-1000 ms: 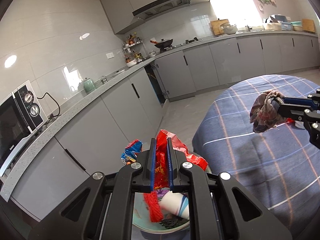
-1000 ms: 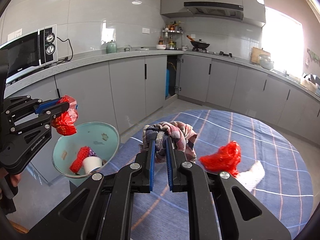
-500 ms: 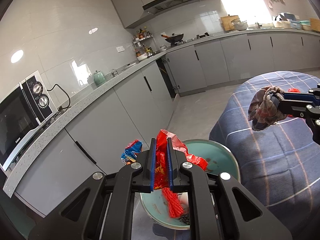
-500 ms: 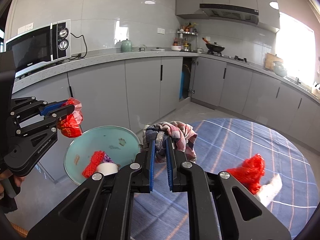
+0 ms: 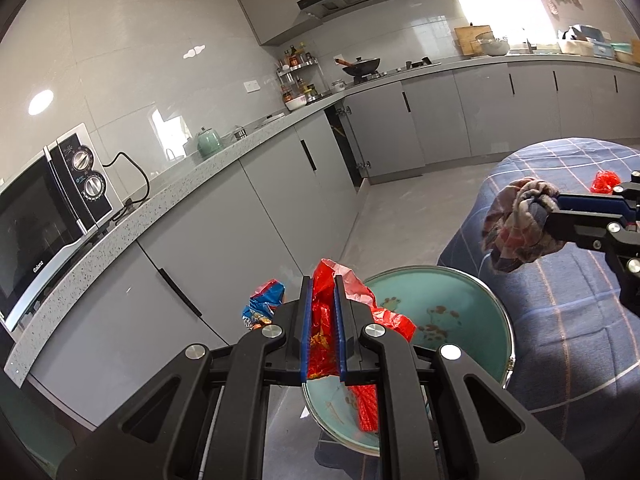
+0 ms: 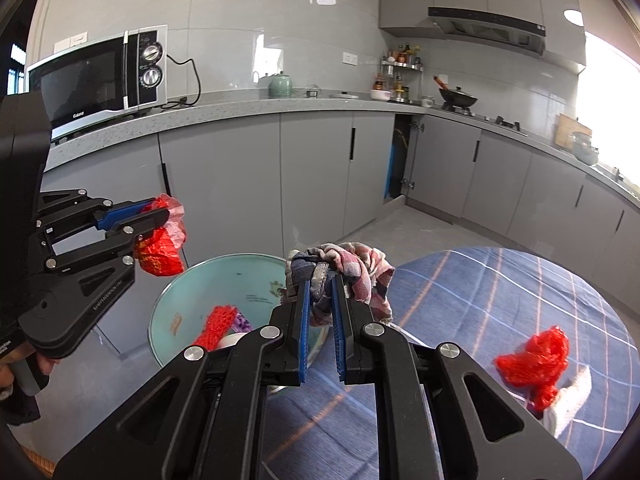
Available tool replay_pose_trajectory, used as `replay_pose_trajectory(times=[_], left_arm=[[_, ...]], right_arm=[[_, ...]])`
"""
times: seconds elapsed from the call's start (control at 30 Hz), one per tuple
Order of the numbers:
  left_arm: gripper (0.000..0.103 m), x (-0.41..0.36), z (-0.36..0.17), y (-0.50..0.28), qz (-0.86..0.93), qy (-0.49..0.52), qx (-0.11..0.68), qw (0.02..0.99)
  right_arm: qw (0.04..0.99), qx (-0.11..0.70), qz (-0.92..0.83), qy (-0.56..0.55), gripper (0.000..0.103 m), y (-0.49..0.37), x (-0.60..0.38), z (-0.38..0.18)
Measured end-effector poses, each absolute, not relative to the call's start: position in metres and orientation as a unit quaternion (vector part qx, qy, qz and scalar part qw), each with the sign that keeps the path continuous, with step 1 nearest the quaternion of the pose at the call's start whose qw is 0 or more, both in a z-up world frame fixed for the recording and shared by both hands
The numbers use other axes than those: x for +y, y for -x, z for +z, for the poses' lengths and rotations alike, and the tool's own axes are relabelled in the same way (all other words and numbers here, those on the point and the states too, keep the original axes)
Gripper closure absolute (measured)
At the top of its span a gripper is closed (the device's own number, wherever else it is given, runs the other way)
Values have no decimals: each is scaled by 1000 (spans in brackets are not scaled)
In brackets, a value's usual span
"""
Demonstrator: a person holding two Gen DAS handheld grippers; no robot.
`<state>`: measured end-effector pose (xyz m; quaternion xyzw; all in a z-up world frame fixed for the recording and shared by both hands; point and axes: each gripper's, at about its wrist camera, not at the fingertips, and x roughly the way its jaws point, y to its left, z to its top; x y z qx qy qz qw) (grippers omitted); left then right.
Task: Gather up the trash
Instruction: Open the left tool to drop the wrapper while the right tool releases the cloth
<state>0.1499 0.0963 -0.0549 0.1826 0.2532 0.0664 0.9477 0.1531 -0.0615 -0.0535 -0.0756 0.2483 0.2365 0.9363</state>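
My left gripper (image 5: 322, 292) is shut on a crumpled red snack wrapper (image 5: 320, 328) and holds it above the near rim of a teal trash bin (image 5: 472, 292). In the right wrist view the left gripper (image 6: 154, 212) holds the wrapper (image 6: 164, 248) left of the bin (image 6: 248, 280). My right gripper (image 6: 320, 292) is shut on a wadded plaid cloth (image 6: 352, 268) at the bin's right rim; in the left wrist view it (image 5: 550, 210) holds the cloth (image 5: 516, 224) beyond the bin. Red net trash (image 6: 218, 326) and a white cup lie in the bin.
A round table with a blue plaid cloth (image 6: 500, 292) stands right of the bin, with red netting (image 6: 536, 360) and a white scrap (image 6: 572, 400) on it. Grey cabinets (image 6: 312, 176) and a counter with a microwave (image 6: 100, 80) run behind.
Both grippers have drawn back from the bin and turned left, still holding their loads. The bin and the red netting on the table have shifted right in view.
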Motion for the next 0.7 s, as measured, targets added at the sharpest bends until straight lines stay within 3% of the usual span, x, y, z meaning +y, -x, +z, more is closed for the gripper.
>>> replay_pose_trajectory(times=[0.2,0.27,0.33,0.37,0.4,0.53,0.7], left_arm=[[91,100,-59,-153,66,-176,258,948],[88,102,-60,-154,66,-173,258,948],[75,102,-61,-154,71,-175,256,948],[64,103,-62,-154,72,-174,255,948],[56,104,-62,-154,74,-171,256,949],[54,107,-65,-155,79,-169,258,948],[44,104,-67,-154,80,-169,256,948]], right_arm=[[932,248,250,79,91,-158,-47,-56],[931,251,252,80,86,-160,-44,-58],[932,252,249,78,69,-163,-43,-61],[931,255,251,74,56,-164,-44,-63],[930,259,251,71,56,-166,-45,-65],[931,264,242,71,54,-166,-48,-69],[934,268,228,64,49,-164,-63,-70]])
